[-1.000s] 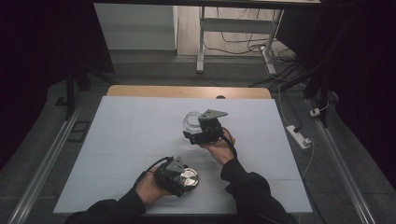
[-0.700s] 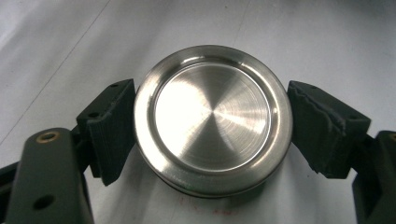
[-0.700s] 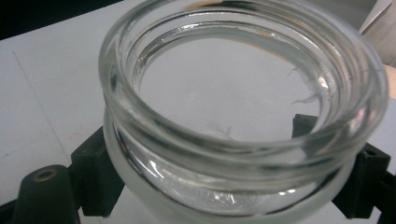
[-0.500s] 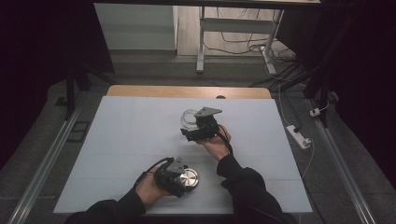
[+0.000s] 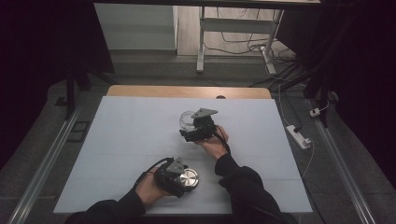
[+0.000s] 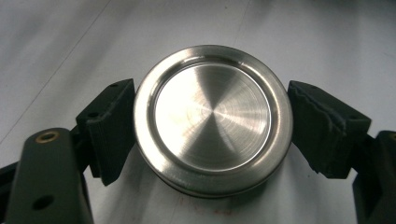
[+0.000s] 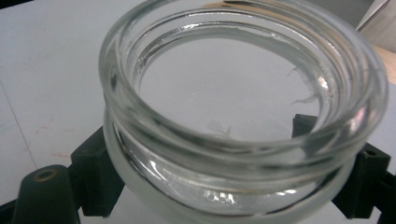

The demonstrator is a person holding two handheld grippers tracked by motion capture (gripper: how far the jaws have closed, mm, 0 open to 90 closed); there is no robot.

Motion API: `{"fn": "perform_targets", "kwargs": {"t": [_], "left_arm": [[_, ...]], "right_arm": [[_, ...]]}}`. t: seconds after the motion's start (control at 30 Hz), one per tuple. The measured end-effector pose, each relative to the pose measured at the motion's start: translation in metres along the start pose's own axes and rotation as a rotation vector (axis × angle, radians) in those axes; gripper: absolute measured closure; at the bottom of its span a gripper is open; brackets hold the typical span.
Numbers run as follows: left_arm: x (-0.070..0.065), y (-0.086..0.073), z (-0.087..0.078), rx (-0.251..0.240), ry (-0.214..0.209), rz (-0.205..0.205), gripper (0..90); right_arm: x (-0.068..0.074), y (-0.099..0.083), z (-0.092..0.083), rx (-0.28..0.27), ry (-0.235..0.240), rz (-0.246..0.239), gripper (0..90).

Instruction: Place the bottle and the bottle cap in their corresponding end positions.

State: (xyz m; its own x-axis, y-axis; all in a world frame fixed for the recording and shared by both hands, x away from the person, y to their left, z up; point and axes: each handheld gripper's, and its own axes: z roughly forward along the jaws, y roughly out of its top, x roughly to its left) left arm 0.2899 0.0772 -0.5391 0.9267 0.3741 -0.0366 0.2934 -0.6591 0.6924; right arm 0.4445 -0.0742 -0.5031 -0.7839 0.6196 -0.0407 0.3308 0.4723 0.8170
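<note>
Right hand-held gripper [image 7: 224,186] clamped around glass jar [image 7: 243,112] body: heavy, slick, breakable. Left hand-held gripper [image 6: 212,126] pinching steel lid [image 6: 213,120] edgewise, near: rigid, light.

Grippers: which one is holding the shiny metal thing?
The left gripper, nearest the person, grips the round metal lid. The right gripper holds a clear glass jar.
</note>
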Motion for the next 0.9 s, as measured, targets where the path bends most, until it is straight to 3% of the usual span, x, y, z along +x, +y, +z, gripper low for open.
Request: {"fn": "perform_targets", "kwargs": {"t": [0.3,0.47,0.63,0.77,0.9], "left_arm": [[0.0,0.0,0.0,-0.001,0.002,-0.003,20.3],[0.0,0.0,0.0,-0.002,0.0,-0.01,20.0],[0.003,-0.001,0.003,-0.006,-0.023,-0.056,17.4],[0.003,0.0,0.002,0.004,0.006,-0.052,14.7],[0.004,0.0,0.0,-0.001,0.015,-0.055,12.4]], "right_arm": [[0.0,-0.01,0.008,0.035,0.02,-0.006,14.8],[0.001,-0.013,0.009,0.024,0.023,-0.017,14.6],[0.0,-0.013,0.009,0.026,0.027,-0.005,14.1],[-0.002,-0.013,0.008,0.029,0.055,0.016,8.5],[-0.001,-0.012,0.006,0.031,0.054,0.008,5.1]]}}
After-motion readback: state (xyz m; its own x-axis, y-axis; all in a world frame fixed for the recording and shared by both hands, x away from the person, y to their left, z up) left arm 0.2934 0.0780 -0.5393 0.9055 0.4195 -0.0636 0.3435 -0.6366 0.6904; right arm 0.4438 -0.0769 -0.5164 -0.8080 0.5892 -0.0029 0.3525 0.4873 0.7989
